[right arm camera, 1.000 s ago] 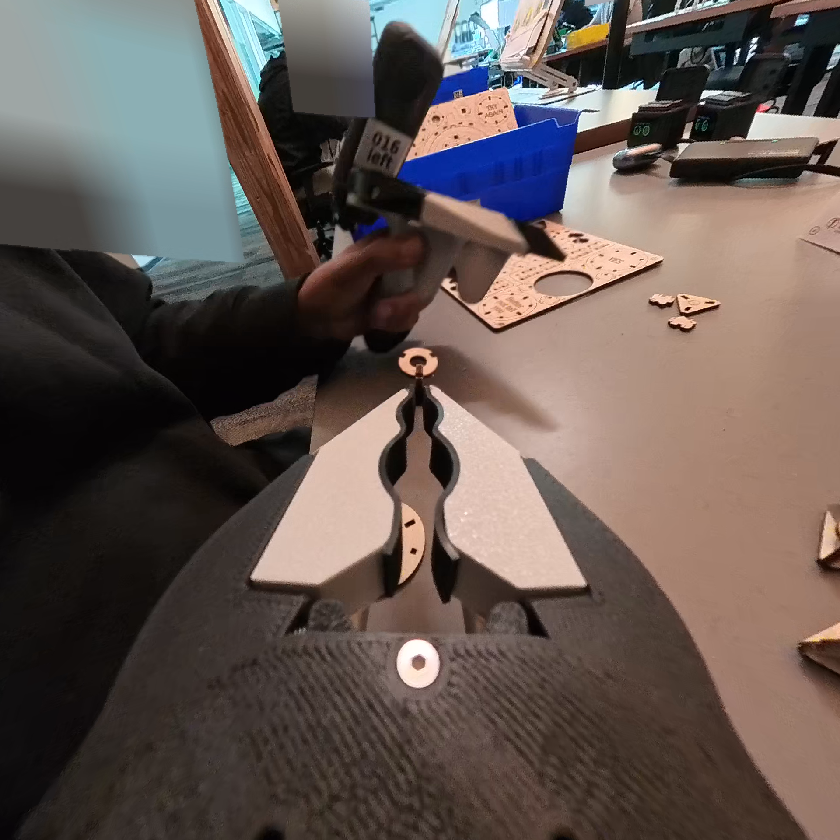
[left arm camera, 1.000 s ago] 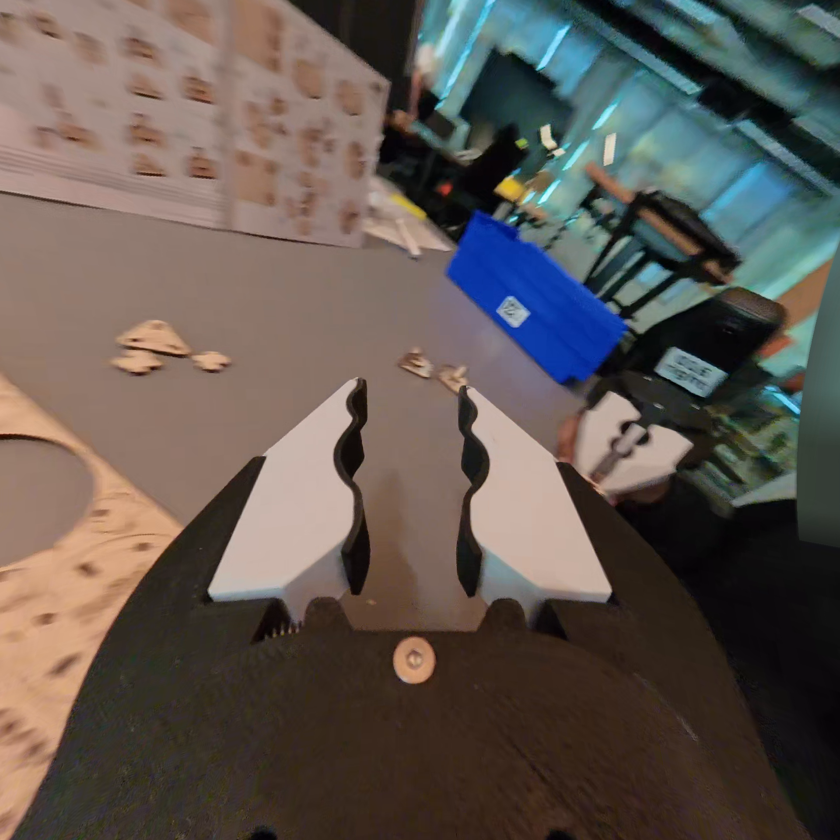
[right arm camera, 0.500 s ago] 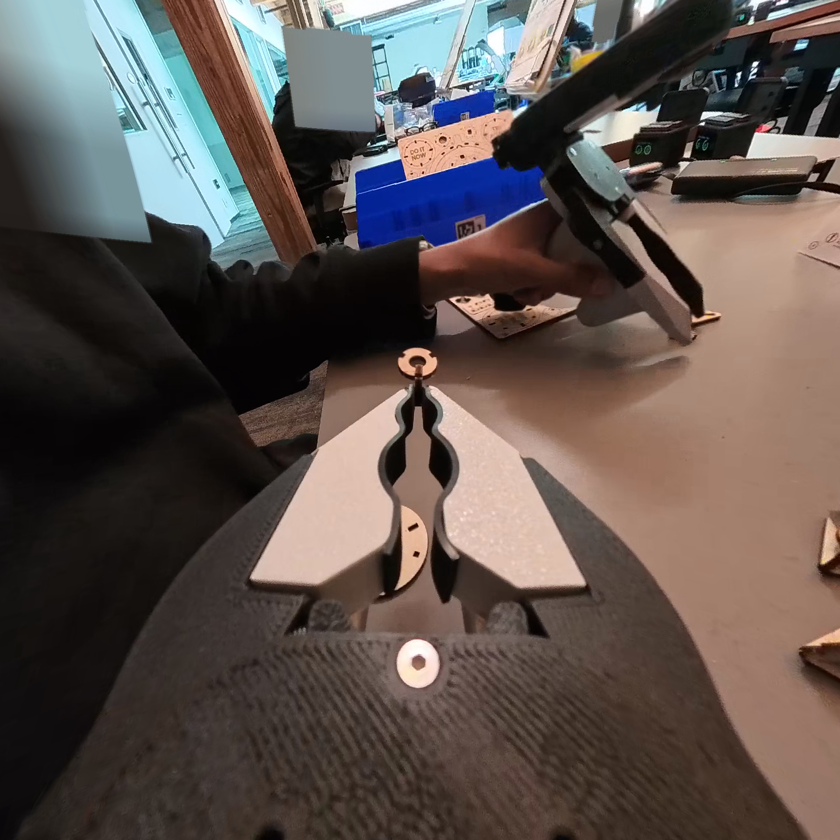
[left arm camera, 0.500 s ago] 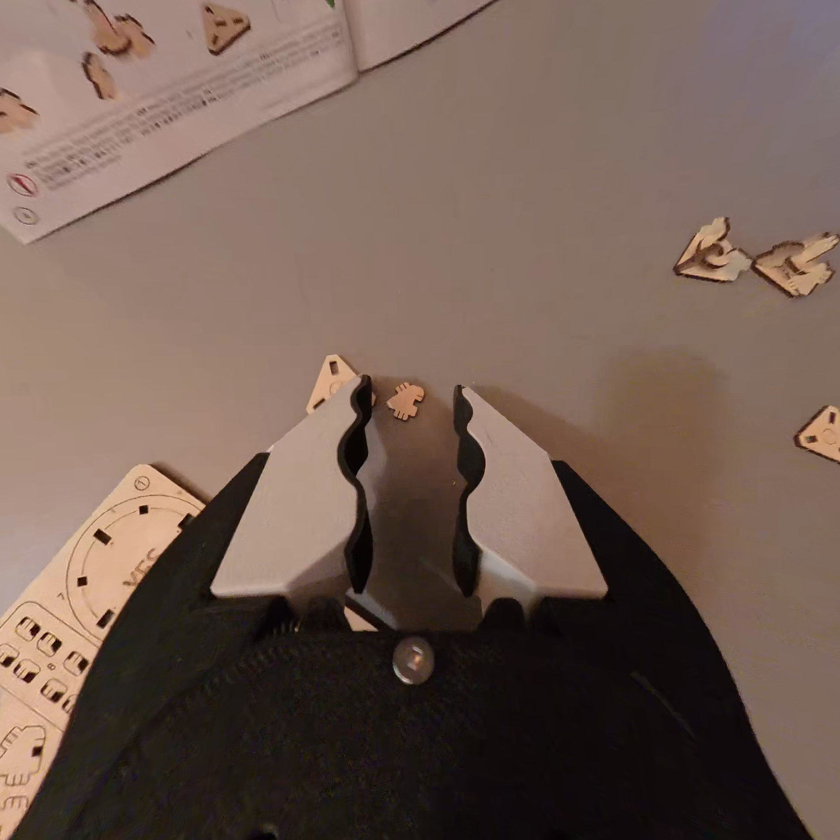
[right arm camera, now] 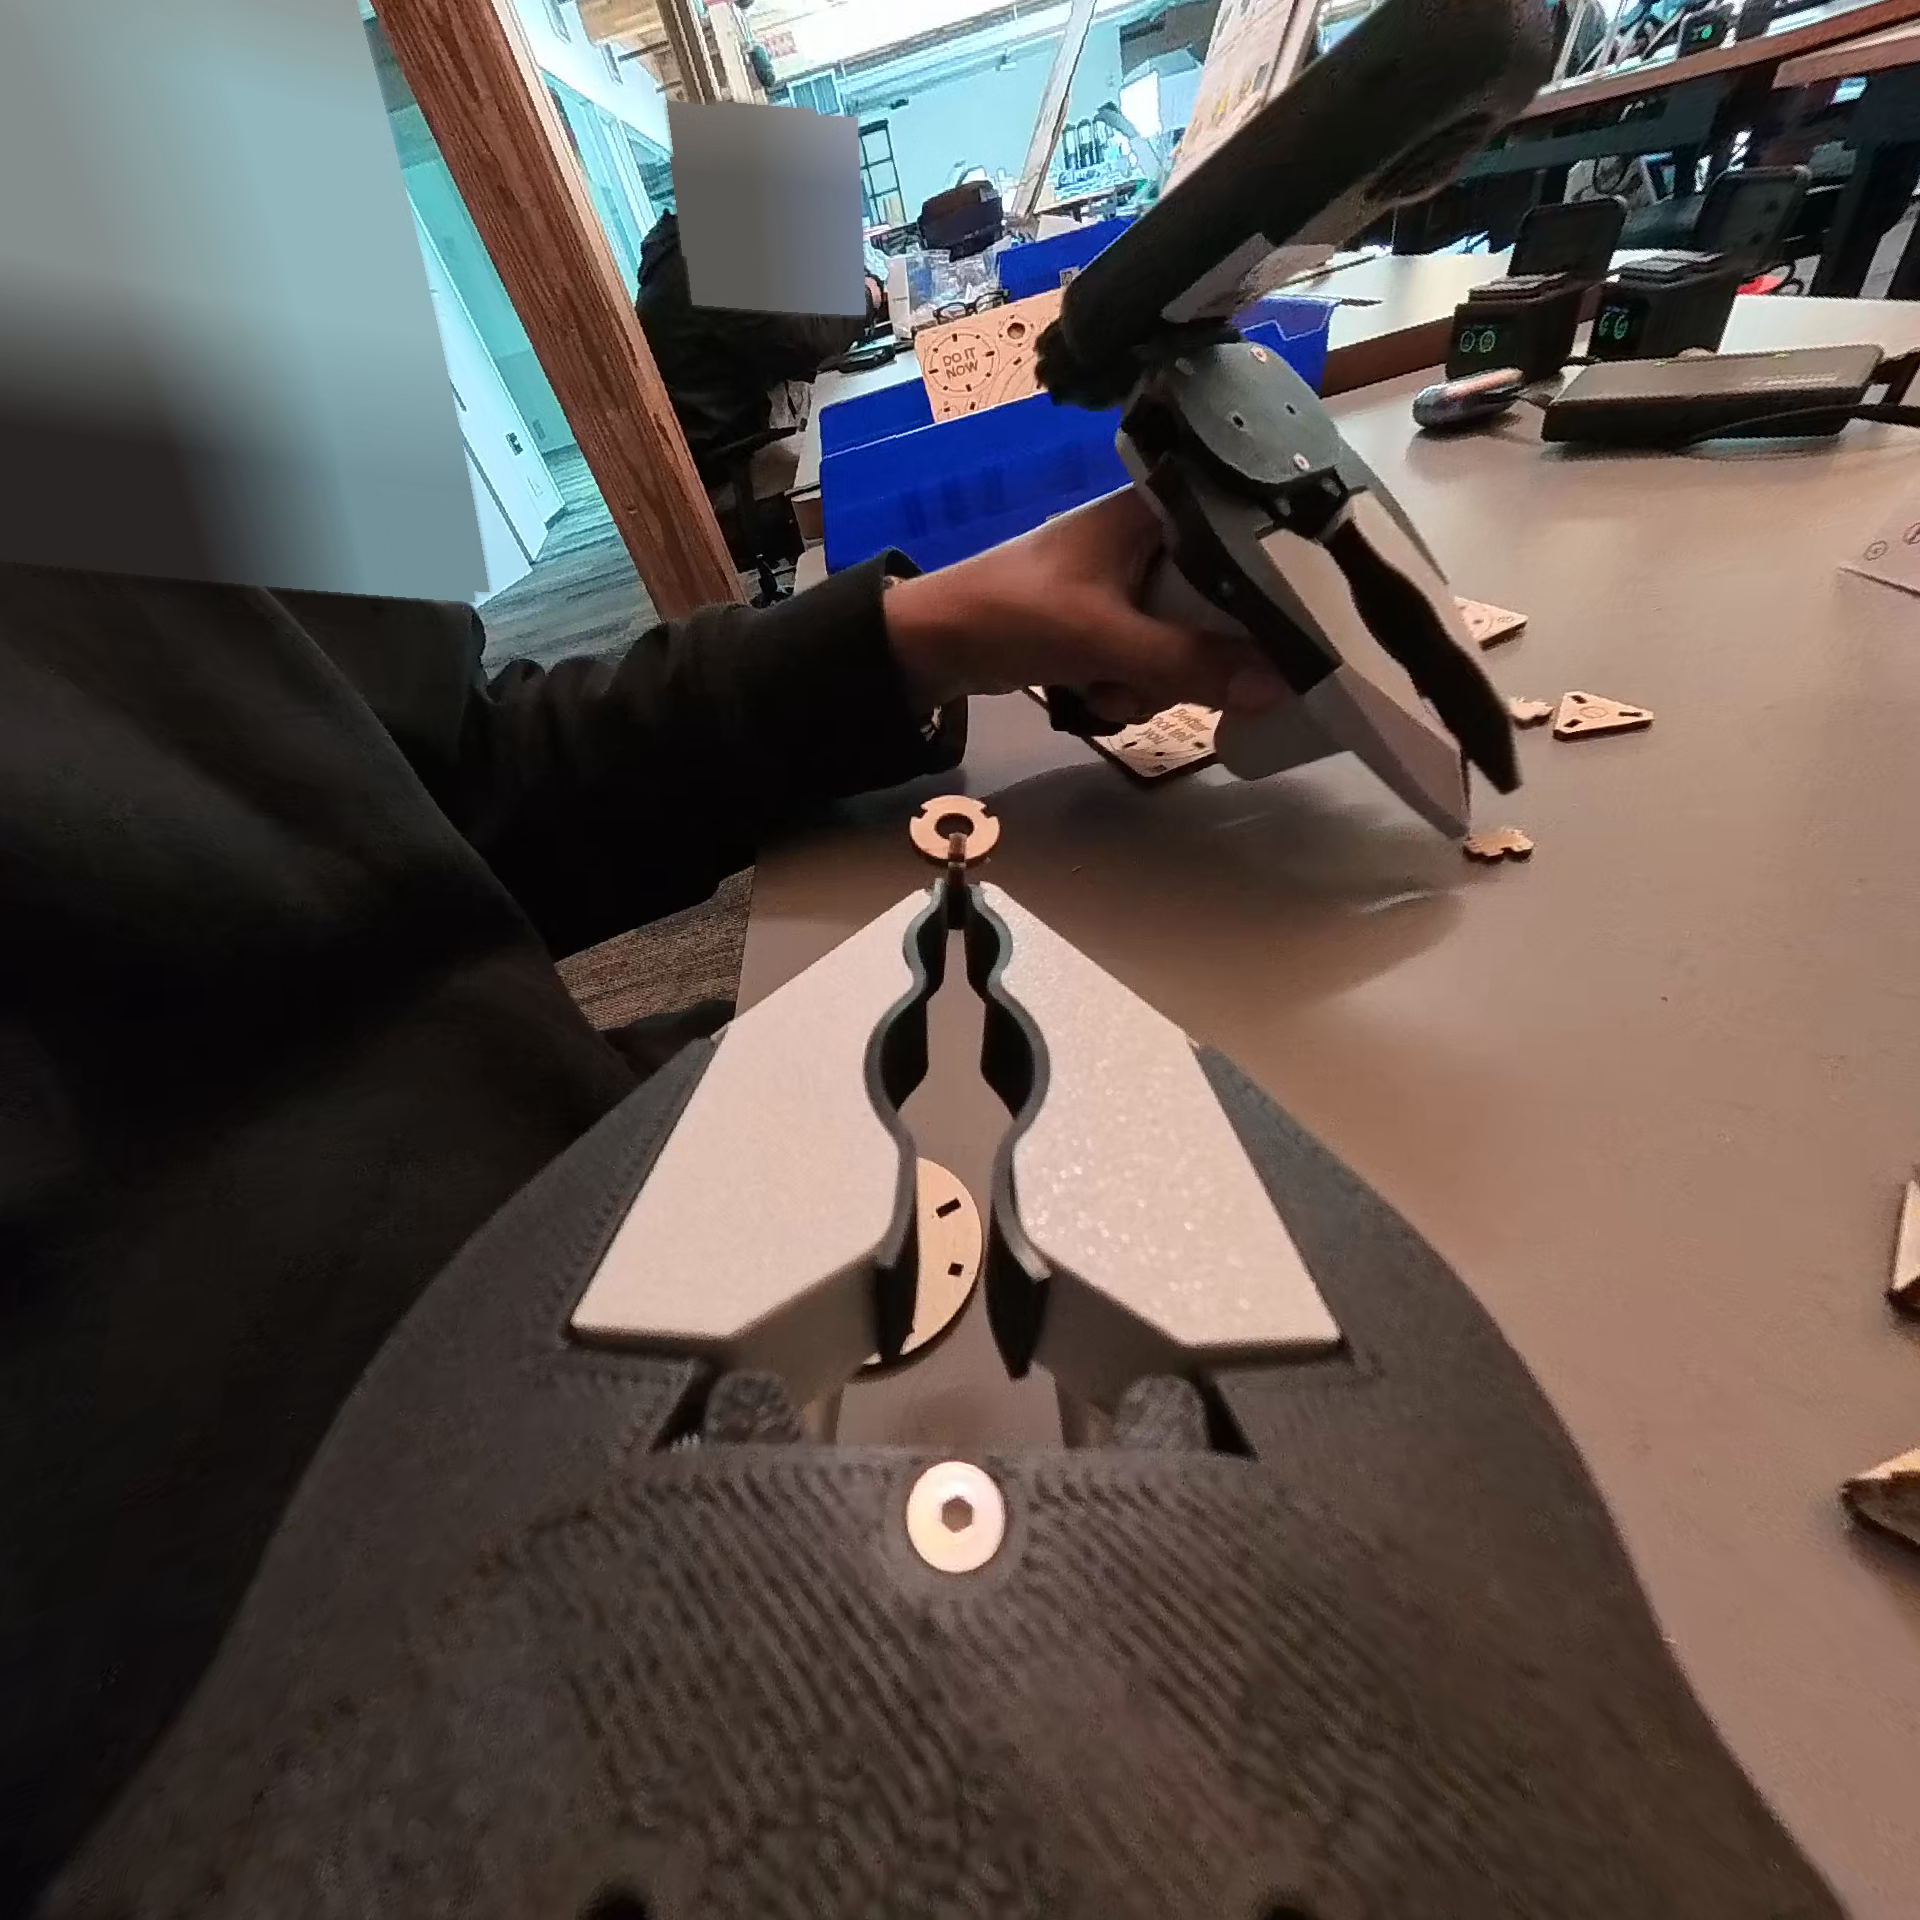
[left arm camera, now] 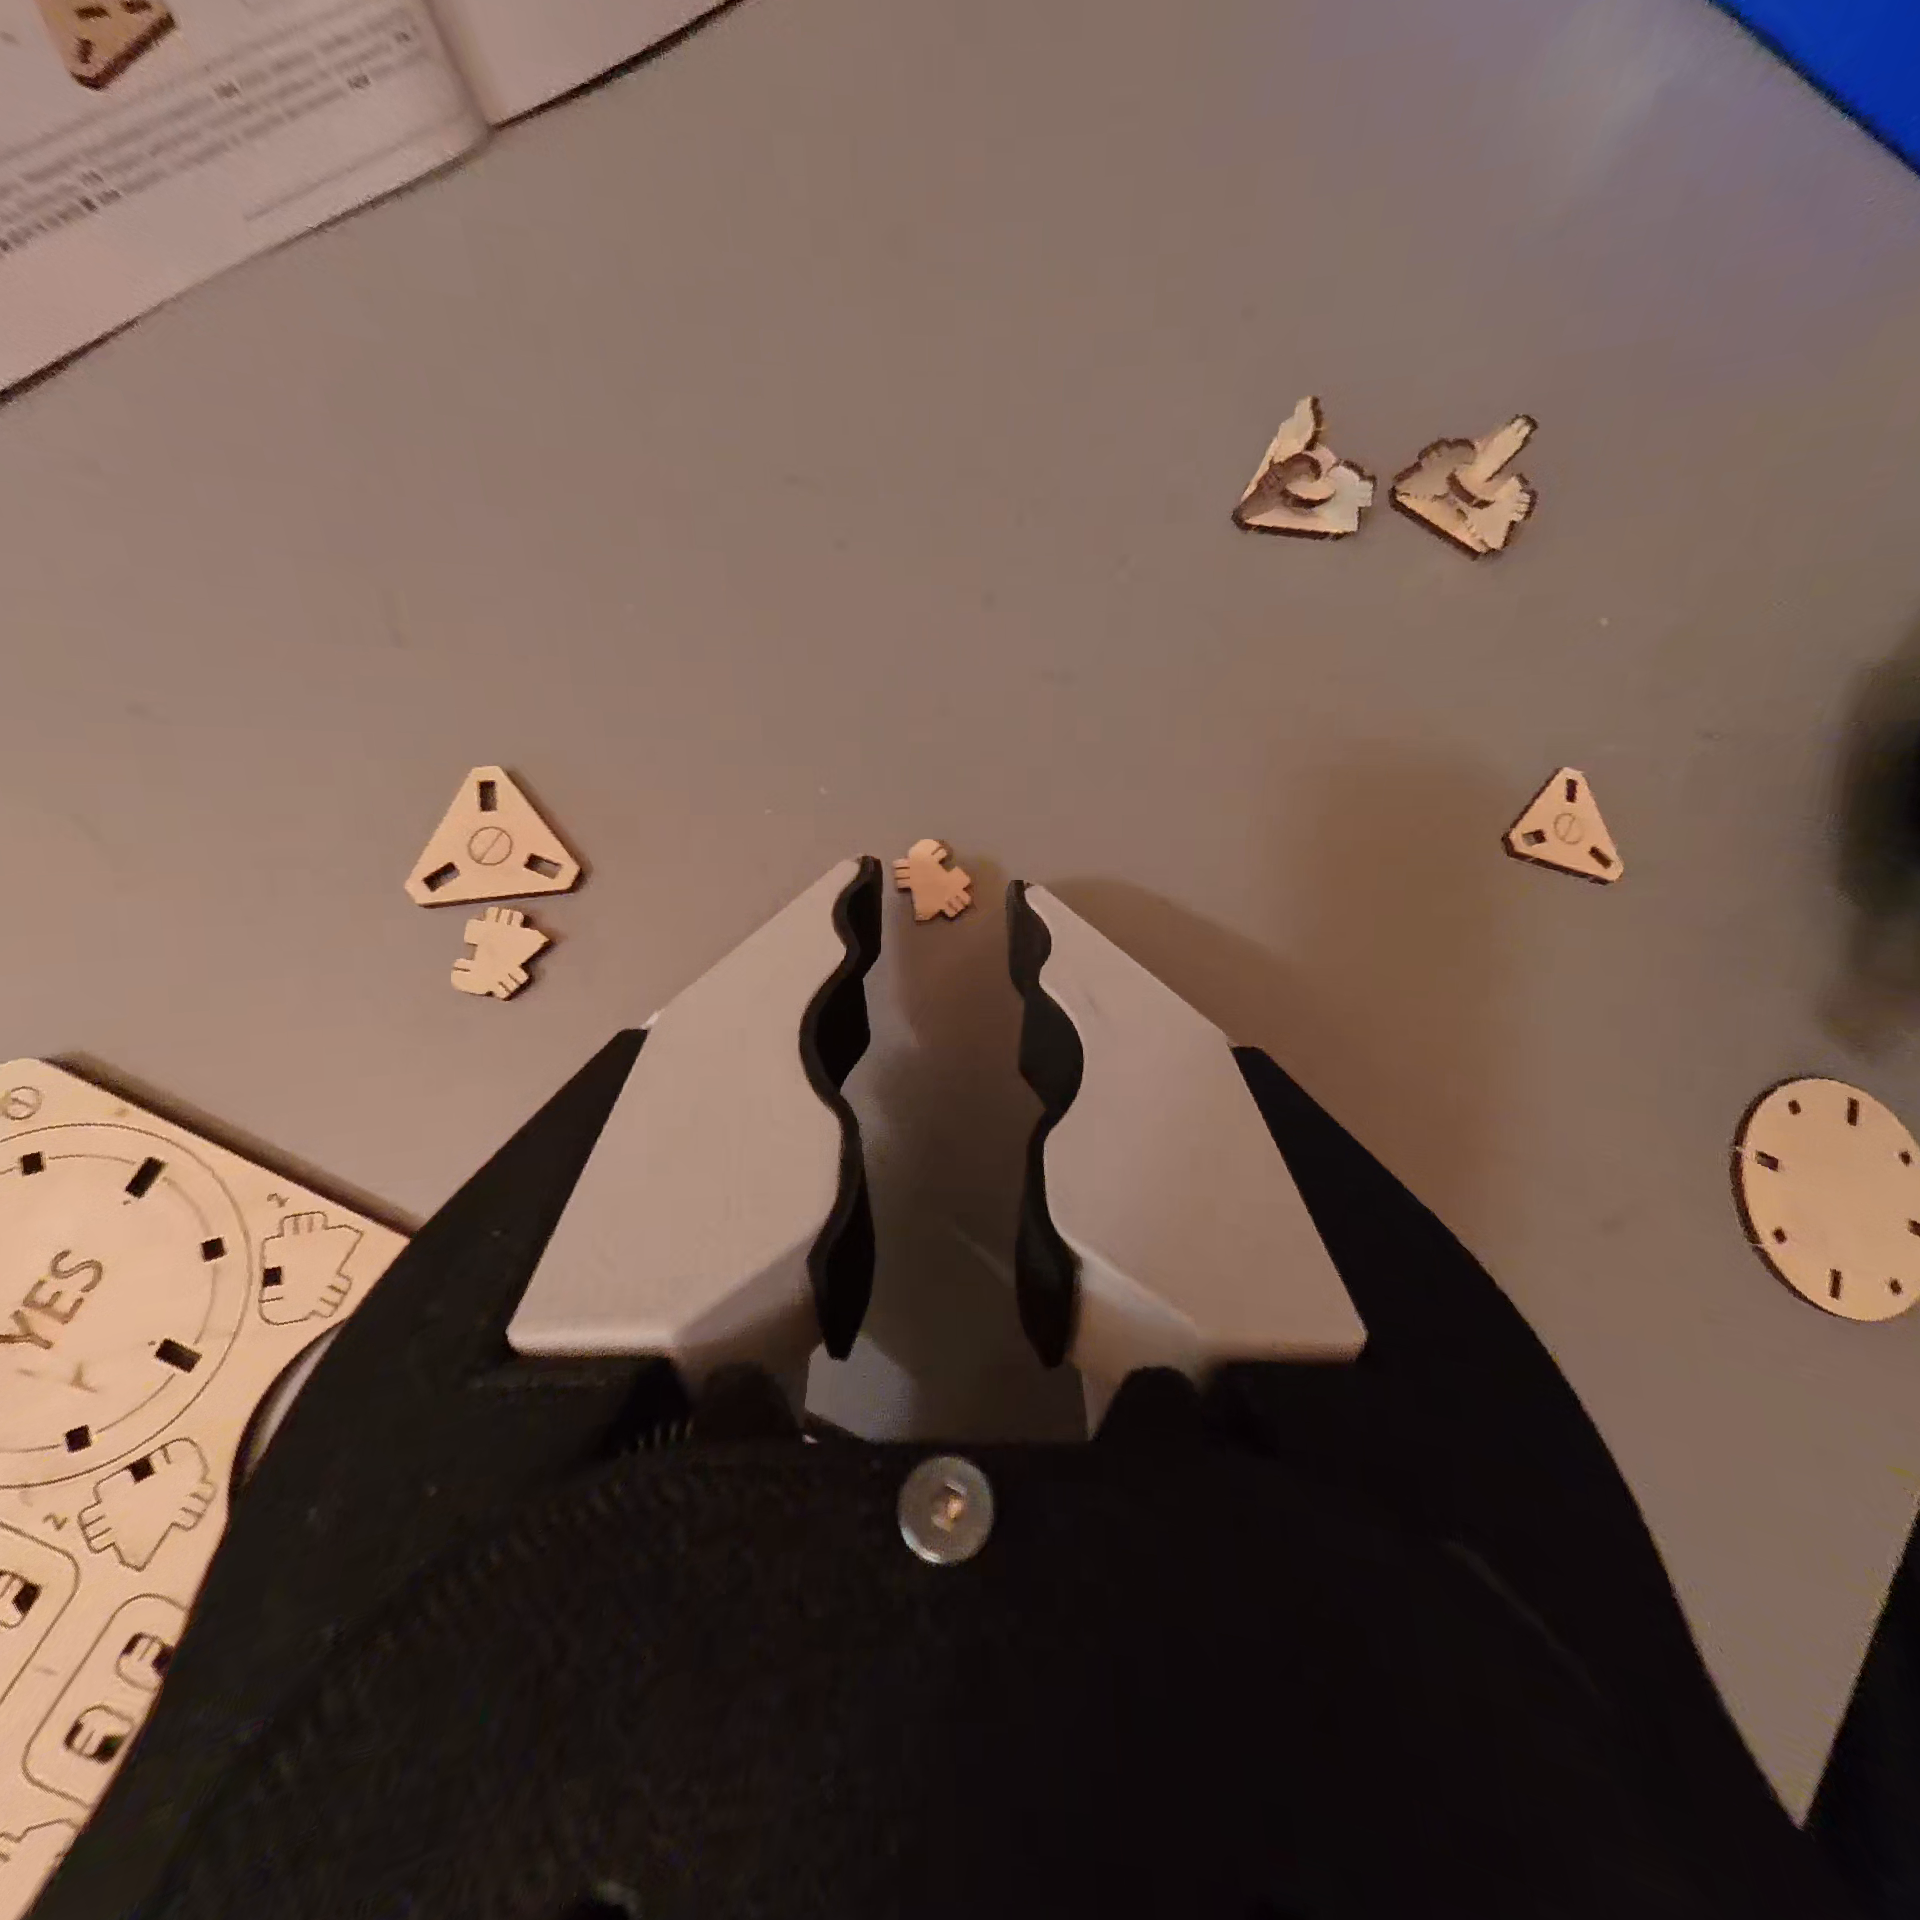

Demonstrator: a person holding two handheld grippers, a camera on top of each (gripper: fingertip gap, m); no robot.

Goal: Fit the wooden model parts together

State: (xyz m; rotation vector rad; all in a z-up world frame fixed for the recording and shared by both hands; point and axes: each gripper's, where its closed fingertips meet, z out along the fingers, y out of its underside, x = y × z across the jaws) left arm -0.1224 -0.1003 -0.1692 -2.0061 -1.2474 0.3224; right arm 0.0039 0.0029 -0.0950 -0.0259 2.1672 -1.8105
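Observation:
My left gripper (left arm camera: pixel 940 881) points down at the grey table (left arm camera: pixel 935 520), open. A small notched wooden piece (left arm camera: pixel 933 881) lies flat between its fingertips, and neither pad presses on it. The right wrist view shows the same gripper (right arm camera: pixel 1475 800) with its tips on the table beside that piece (right arm camera: pixel 1498 844). My right gripper (right arm camera: pixel 954 896) is shut on a thin wooden piece that carries a small wooden ring (right arm camera: pixel 954 828) at its tip, held above the table's near edge. A round wooden disc (right arm camera: pixel 940 1268) shows under its fingers.
Left of the left gripper lie a wooden triangle (left arm camera: pixel 494 844), another notched piece (left arm camera: pixel 499 954) and a cut wooden sheet (left arm camera: pixel 125 1351). To the right are a triangle (left arm camera: pixel 1564 831), two assembled triangles (left arm camera: pixel 1304 478) and a disc (left arm camera: pixel 1829 1195). A booklet (left arm camera: pixel 208 156) and a blue bin (right arm camera: pixel 966 488) stand farther back. The grippers' ends are close to 20 cm from one another. The round wooden disc (right arm camera: pixel 940 1268) is closer to my right gripper, around 9 cm from its tips; the left tips are 20 cm off. It turns up in the left wrist view (left arm camera: pixel 1805 1119) as well.
My left gripper has swung from pointing across the room down to the table, and its jaws have narrowed around the small notched piece. My right gripper has stayed shut and still.

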